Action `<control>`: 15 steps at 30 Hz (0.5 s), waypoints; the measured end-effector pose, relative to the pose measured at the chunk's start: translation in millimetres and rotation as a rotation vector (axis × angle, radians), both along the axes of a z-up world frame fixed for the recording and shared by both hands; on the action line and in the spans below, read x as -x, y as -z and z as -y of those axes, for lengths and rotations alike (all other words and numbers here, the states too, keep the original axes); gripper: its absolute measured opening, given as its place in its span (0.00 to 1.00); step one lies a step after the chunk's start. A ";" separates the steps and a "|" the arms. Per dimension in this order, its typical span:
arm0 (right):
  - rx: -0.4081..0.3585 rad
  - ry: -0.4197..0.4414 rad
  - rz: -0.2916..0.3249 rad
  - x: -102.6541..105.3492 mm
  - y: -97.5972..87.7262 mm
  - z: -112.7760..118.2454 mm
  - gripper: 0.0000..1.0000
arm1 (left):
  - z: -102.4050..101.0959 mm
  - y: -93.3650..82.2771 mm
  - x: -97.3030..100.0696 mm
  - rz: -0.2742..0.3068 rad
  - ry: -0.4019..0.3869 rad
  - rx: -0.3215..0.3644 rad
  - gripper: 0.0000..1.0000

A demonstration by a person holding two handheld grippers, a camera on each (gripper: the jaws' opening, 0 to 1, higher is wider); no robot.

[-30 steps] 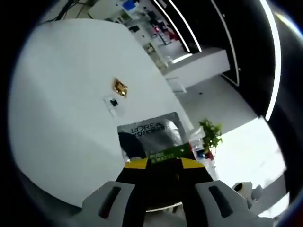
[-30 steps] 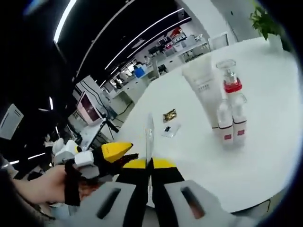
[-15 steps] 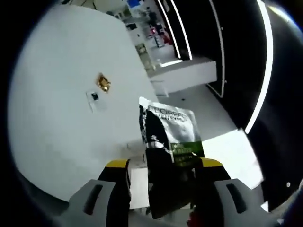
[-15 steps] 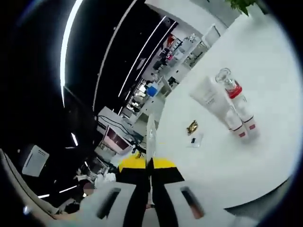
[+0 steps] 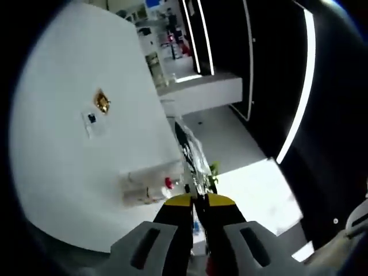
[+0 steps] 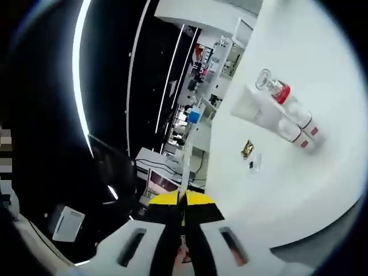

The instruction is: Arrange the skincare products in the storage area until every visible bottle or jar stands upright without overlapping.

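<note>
A: What has been changed?

B: The sachet [image 5: 192, 158], seen flat before, is now edge-on, pinched by the left claw [image 5: 198, 208] at lower centre.

A: And the right claw [image 6: 183, 208]?

B: A thin sheet [image 6: 185, 169] is pinched; the bottles [image 6: 290, 115] are left on the bench [image 6: 322, 69], upper right.

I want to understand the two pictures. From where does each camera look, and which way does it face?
Left gripper view: rides on the left gripper, shut on a thin packet, facing the white table.
Right gripper view: rides on the right gripper, shut on a packet edge, facing the table's bottles.
Shared: table, bottles, gold wrapper.
</note>
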State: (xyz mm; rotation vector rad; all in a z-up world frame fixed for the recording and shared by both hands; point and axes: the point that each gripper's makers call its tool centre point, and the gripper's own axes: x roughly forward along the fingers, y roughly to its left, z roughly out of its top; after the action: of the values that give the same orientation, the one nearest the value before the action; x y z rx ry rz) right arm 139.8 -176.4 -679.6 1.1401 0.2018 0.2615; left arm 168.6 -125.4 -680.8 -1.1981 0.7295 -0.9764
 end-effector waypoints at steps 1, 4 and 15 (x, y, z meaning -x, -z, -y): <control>-0.002 -0.001 0.001 0.0 0.1 -0.2 0.02 | 0.3 -3.2 0.3 0.013 0.009 -0.001 0.00; -0.013 -0.010 0.013 0.6 -0.8 -1.1 0.03 | 0.7 -7.3 1.0 0.042 0.031 -0.015 0.00; -0.035 -0.049 0.090 3.1 -12.1 10.5 0.16 | 4.7 -23.4 9.2 0.157 0.169 -0.084 0.00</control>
State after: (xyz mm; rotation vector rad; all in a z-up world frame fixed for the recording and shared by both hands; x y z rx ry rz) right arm 136.7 -186.9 -667.5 1.1563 0.1462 0.3599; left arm 159.5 -130.1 -657.4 -0.9865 0.7474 -1.1552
